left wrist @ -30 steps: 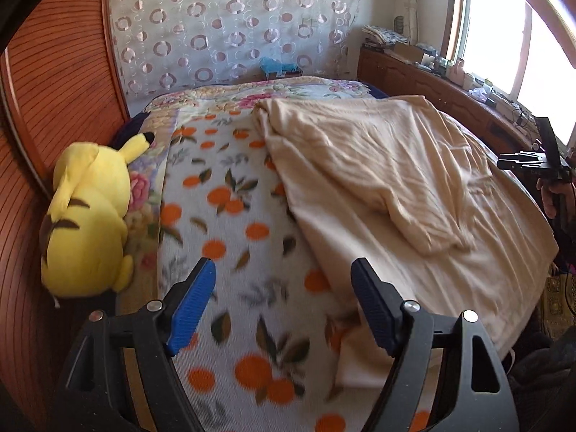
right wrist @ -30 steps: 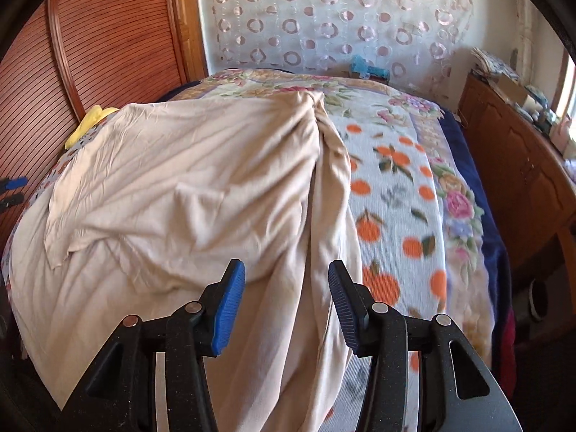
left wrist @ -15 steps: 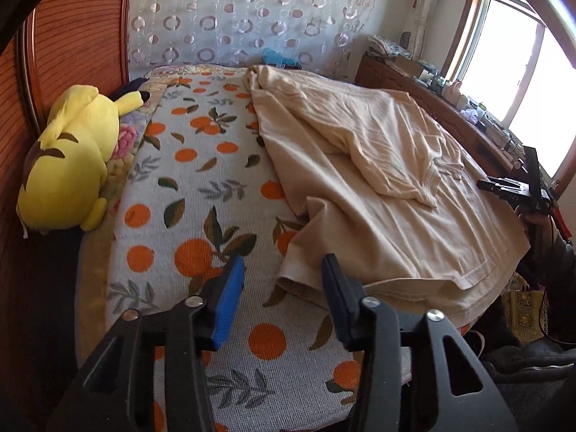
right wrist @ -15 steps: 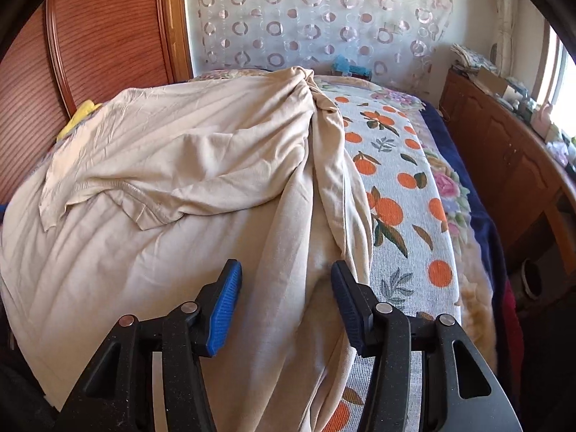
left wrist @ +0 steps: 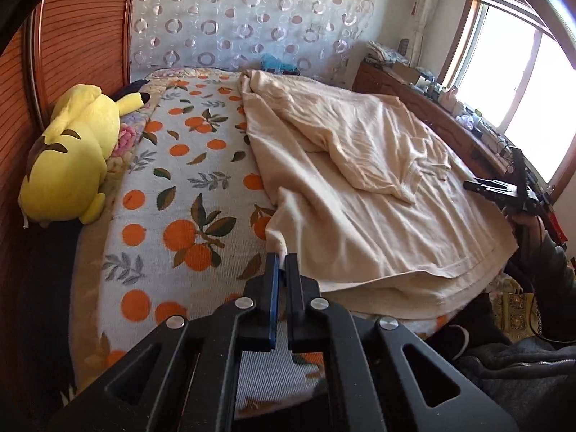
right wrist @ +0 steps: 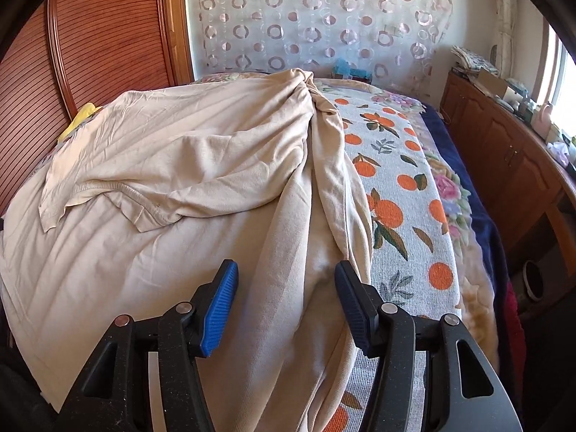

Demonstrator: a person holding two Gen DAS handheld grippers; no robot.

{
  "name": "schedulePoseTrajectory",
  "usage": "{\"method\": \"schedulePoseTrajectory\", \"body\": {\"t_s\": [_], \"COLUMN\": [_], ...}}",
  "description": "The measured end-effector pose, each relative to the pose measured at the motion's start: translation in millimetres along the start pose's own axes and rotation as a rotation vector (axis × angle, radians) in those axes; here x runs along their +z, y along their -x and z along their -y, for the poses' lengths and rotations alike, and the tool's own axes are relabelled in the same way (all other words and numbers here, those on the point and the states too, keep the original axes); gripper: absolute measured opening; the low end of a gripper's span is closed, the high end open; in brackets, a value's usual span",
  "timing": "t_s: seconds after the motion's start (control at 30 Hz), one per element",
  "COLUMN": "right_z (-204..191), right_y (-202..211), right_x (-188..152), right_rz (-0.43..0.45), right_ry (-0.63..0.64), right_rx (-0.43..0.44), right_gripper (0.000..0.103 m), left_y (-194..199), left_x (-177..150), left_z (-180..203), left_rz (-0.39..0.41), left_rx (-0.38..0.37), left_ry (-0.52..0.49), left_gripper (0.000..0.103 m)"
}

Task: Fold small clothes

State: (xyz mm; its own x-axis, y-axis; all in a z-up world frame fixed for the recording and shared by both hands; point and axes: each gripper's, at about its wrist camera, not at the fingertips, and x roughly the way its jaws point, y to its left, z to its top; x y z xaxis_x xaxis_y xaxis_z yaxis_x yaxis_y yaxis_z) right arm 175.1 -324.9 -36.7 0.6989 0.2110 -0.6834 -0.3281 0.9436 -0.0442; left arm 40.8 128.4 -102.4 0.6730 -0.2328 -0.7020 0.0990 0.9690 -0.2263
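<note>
A beige garment (left wrist: pixel 363 194) lies spread over an orange-print blanket (left wrist: pixel 172 194) on the bed, its near corner pinched in the pressed-together jaws of the left gripper (left wrist: pixel 282 257); the right gripper (right wrist: pixel 286 280) hangs over the cloth's bunched right edge, jaws opening, pads clear, bare blanket on either side

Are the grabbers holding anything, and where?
The left gripper pinches the beige garment at its near corner. The right gripper holds nothing; its fingers are opening, with the cloth between them.
</note>
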Motion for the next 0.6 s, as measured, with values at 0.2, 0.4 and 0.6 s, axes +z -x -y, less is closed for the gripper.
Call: {"method": "schedulePoseTrajectory", "body": {"t_s": [0.2, 0.4, 0.6], "right_z": [1, 1, 2], "right_y": [0, 0, 0], "right_x": [0, 0, 0], "right_rz": [0.0, 0.001, 0.001], "right_ry": [0.001, 0.0, 0.001], "right_rx": [0.001, -0.002, -0.003], "right_gripper": [0.058, 0.058, 0.058], "left_y": [34, 36, 31], "left_x": [-10, -10, 6], "left_z": [5, -6, 2], "left_rz": [-0.026, -0.015, 0.033], "left_rx": [0.059, 0.117, 0.057], "left_ry": [-0.017, 0.001, -0.001], "left_gripper": [0.004, 0.005, 0.076]}}
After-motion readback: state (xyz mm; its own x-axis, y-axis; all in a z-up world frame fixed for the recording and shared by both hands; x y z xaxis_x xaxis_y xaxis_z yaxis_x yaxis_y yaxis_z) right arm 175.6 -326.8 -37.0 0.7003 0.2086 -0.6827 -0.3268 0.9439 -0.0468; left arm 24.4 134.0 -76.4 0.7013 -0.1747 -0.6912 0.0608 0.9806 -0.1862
